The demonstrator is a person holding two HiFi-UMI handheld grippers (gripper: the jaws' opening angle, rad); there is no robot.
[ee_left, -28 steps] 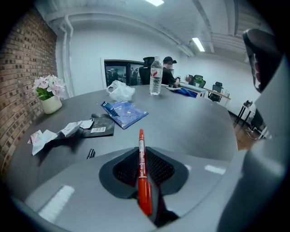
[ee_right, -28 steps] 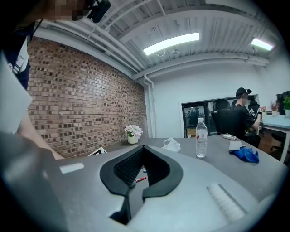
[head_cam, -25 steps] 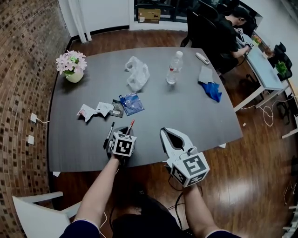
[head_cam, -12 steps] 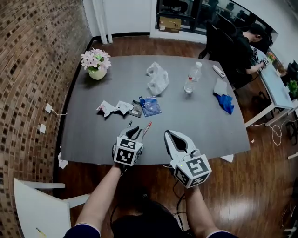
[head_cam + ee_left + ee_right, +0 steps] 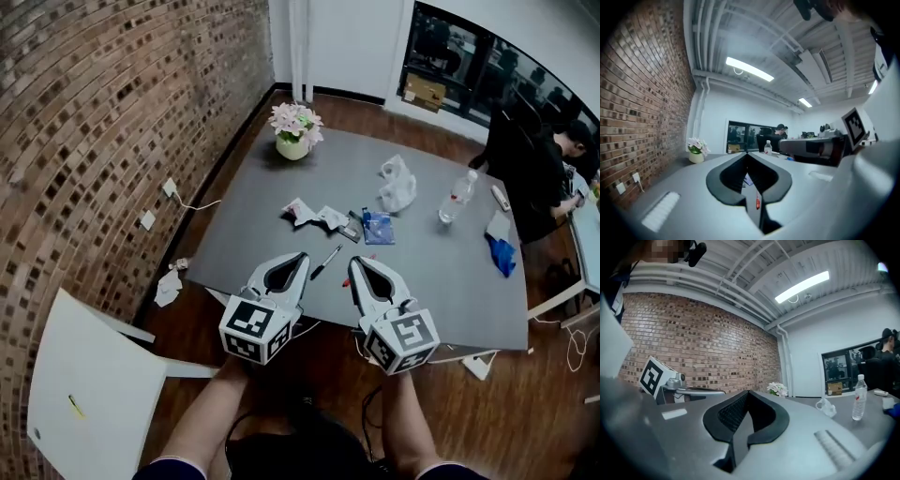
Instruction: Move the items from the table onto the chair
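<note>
Right now both grippers are hovering low in the centre of the head view, over the table's near edge. The left gripper (image 5: 302, 256) is showing its tongs pressed together at the tips; they have just been closing and are gripping nothing. The right gripper (image 5: 355, 262) is also keeping its tongs pressed together and is carrying nothing.

On the dark grey table (image 5: 441, 281), a black pen (image 5: 326, 262) is lying between the two gripper tips. A red pen (image 5: 348, 275) is peeking out just beside the right gripper. Further up the frame, two crumpled wrappers (image 5: 302, 212) are sitting beside a blue packet (image 5: 378, 226). A white bag (image 5: 398, 185) is resting near a water bottle (image 5: 456, 199), which is standing upright. A blue cloth (image 5: 502, 255) is lying toward the right edge. A flower pot (image 5: 294, 131) is standing at the table's far corner, near the top centre of the frame.

The white chair (image 5: 89, 394) is standing at the lower left, well apart from the table, and a small yellow pen (image 5: 74, 406) is lying on it. A paper scrap (image 5: 169, 286) is lying on the floor by the brick wall (image 5: 103, 112). A person (image 5: 553, 169) is sitting at the upper right.
</note>
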